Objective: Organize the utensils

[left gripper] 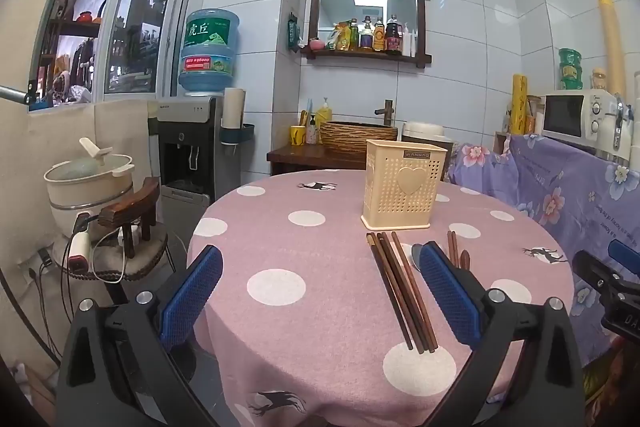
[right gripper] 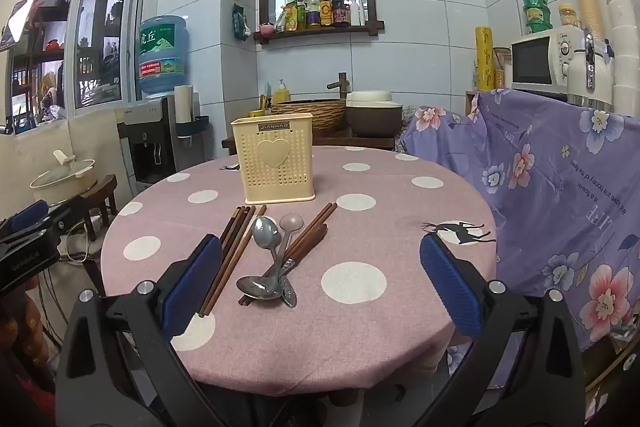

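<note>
Chopsticks between spread left gripper fingers

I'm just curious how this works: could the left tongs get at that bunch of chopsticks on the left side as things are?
Probably yes. The left tongs are open, and the chopsticks lie flat on the tablecloth between the pads with nothing on top of them.

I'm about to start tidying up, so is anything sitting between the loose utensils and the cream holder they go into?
Nothing visible. The cream perforated plastic utensil holder stands just beyond the dark wooden chopsticks and metal spoons, with only bare pink dotted tablecloth between. Both the left gripper and right gripper are open, holding nothing.
</note>
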